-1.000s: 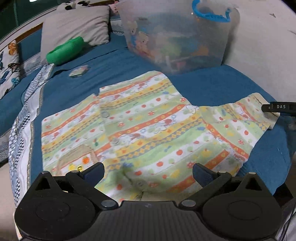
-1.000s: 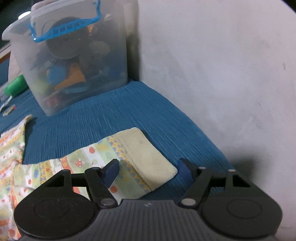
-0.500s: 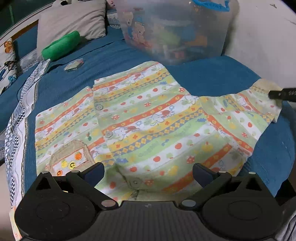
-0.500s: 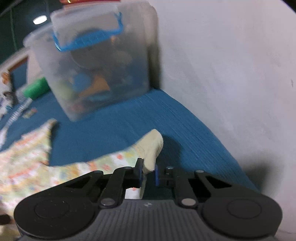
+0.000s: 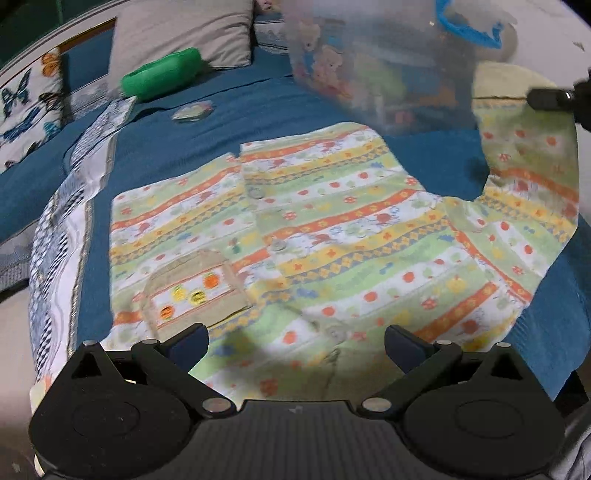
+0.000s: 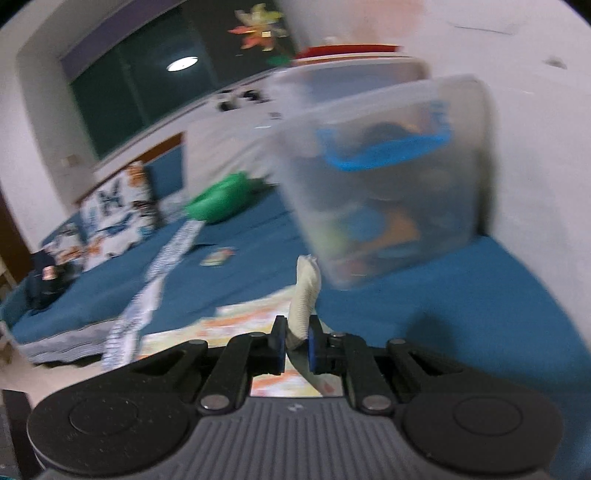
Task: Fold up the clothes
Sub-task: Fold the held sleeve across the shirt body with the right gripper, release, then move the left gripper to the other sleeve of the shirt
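A striped child's shirt with orange, yellow and green bands lies spread on the blue bed cover, a small pocket at its lower left. My left gripper is open and empty, hovering over the shirt's near hem. My right gripper is shut on the cream cuff of the right sleeve. In the left wrist view the sleeve hangs lifted above the bed, held at its cuff by the right gripper's fingers.
A clear plastic toy box with a blue handle stands behind the shirt by the wall. A green object, a grey pillow and a butterfly cushion lie at the back left. A patterned cloth strip runs along the bed's left edge.
My right gripper closed on the sleeve cuff and raised it off the bed, swinging up and to the left. The left gripper stayed open over the hem.
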{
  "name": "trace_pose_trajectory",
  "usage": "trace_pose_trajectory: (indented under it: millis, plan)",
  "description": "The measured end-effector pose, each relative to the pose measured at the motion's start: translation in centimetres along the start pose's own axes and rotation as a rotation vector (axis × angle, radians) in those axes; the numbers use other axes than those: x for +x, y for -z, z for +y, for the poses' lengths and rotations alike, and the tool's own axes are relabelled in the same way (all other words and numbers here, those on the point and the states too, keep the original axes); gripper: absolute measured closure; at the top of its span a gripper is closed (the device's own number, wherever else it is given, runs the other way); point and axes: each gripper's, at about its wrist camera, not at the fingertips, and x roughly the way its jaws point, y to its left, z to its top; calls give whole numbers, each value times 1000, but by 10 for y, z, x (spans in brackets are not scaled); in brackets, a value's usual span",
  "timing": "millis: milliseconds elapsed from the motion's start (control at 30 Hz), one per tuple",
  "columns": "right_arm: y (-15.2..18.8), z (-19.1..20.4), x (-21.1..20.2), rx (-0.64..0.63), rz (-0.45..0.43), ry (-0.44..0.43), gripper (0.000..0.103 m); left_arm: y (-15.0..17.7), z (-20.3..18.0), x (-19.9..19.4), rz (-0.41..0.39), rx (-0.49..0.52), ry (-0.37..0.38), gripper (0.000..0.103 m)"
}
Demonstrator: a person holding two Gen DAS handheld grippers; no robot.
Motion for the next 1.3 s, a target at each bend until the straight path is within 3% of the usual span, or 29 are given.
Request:
trace_pose_trajectory:
  millis: [267,467,567,833,967,1100,1300]
  plan:
    - [12,73,28,-76,68,-141,93,16,44,-17,-15,-105,-44,0]
    - [39,94,51,-83,153,-196,93,33,73,-25,-11,-177,-82,0]
    - [53,96,59,-87,188,-208,86,41,85,-28,-5,-212,-99,0]
    - [64,81,46,-111,225,-227,74,57,103,-41,-24,-260,-139,0]
    - [67,67,41,-174,219,-156,74,66,111,-48,-42,-278,-158,0]
    - [78,40,48,-160,264,-65,74,80,125,-59,-62,-318,-184,0]
    - [86,26,45,-151,276,-73,74,103,158,-70,-77,-401,-227,1]
